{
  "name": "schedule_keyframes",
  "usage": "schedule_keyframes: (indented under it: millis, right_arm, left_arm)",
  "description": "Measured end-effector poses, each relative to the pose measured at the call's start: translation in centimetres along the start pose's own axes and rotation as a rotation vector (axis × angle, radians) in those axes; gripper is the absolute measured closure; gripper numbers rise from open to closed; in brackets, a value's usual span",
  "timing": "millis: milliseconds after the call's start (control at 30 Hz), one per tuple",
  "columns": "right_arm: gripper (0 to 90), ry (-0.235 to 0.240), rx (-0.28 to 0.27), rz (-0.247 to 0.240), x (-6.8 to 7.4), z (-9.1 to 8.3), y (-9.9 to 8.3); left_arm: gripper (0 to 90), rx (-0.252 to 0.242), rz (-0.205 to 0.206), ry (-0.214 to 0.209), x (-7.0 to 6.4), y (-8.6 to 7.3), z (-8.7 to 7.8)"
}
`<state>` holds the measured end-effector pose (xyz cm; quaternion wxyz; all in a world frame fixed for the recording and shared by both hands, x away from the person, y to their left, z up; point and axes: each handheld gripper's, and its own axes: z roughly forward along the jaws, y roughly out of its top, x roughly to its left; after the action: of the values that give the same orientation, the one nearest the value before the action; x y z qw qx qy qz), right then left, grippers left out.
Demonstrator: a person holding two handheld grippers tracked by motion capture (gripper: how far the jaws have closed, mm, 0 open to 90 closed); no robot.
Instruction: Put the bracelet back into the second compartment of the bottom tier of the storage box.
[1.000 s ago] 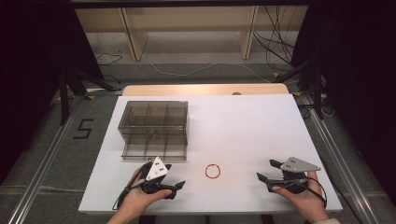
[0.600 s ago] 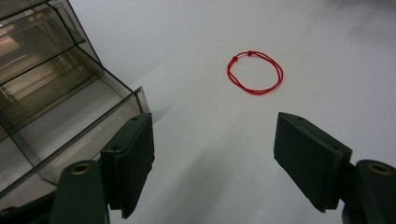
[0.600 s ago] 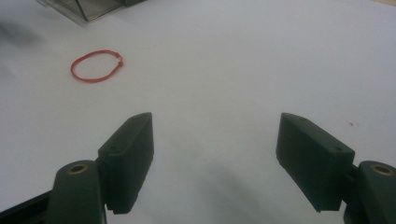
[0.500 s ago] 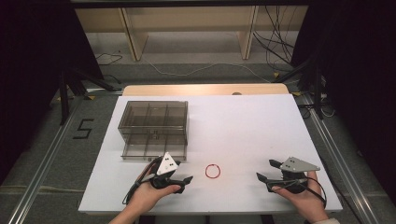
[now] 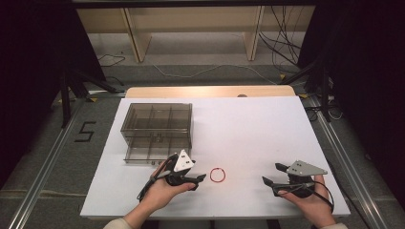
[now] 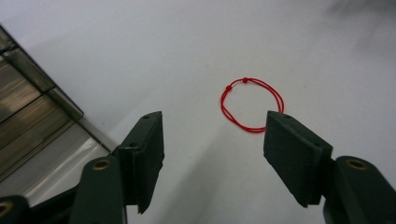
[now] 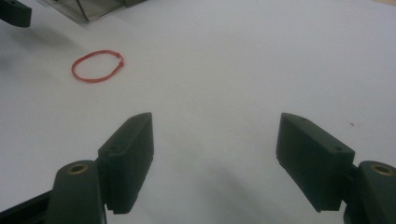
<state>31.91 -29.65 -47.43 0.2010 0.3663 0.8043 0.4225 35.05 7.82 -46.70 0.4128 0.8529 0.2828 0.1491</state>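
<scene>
High view: a red cord bracelet point(image 5: 218, 174) lies flat on the white desk point(image 5: 248, 129), near the front edge, apart from everything else. The left hand-held gripper point(image 5: 199, 179) sits just to its left, tips pointing at it and jaws apart, empty; it looks placed for a pick of the loop. The right hand-held gripper point(image 5: 270, 174) rests well off to the right, jaws spread and holding nothing, probably waiting its turn. A clear plastic drawer organiser point(image 5: 157, 125) stands behind the left hand-held gripper, its lower drawer looking pulled forward, likely the place meant for the bracelet; I can't make out whether any compartment holds something

Left gripper view: the two black jaws stand wide open, and the bracelet point(image 6: 252, 104) lies on the desk beyond them, closer to the right-hand jaw, which covers a bit of the loop's near edge. Two small knots or beads sit on its far side. The organiser point(image 6: 32, 112) is cut off at the left edge

Right gripper view: jaws wide, nothing between them but bare desk. The bracelet point(image 7: 97, 66) lies far off at upper left, with a corner of the organiser point(image 7: 88, 8) and a dark gripper part cut off by the frame's edge
</scene>
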Motion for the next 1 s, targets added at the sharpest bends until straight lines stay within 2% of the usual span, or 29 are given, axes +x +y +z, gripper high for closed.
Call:
schedule_keyframes:
  millis: [433, 733, 933, 1000]
  right_arm:
    - [28.4, 0.003, -0.007, 0.001, 0.0, 0.1, 0.0]
    - [28.4, 0.004, -0.006, 0.001, 0.0, 0.1, 0.0]
    - [28.4, 0.007, -0.008, 0.002, 0.0, 0.1, -0.1]
    - [28.4, 0.008, -0.007, 0.002, 0.1, 0.1, -0.1]
  left_arm:
    - [43.2, 0.016, 0.029, -0.036, -0.1, 2.1, 2.9]
    - [45.9, 0.076, 0.051, -0.062, -0.2, 2.9, 5.2]
    - [52.6, 0.104, 0.061, -0.066, 0.0, 3.0, 6.5]
    - [53.7, 0.108, 0.058, -0.078, 0.1, 3.0, 6.7]
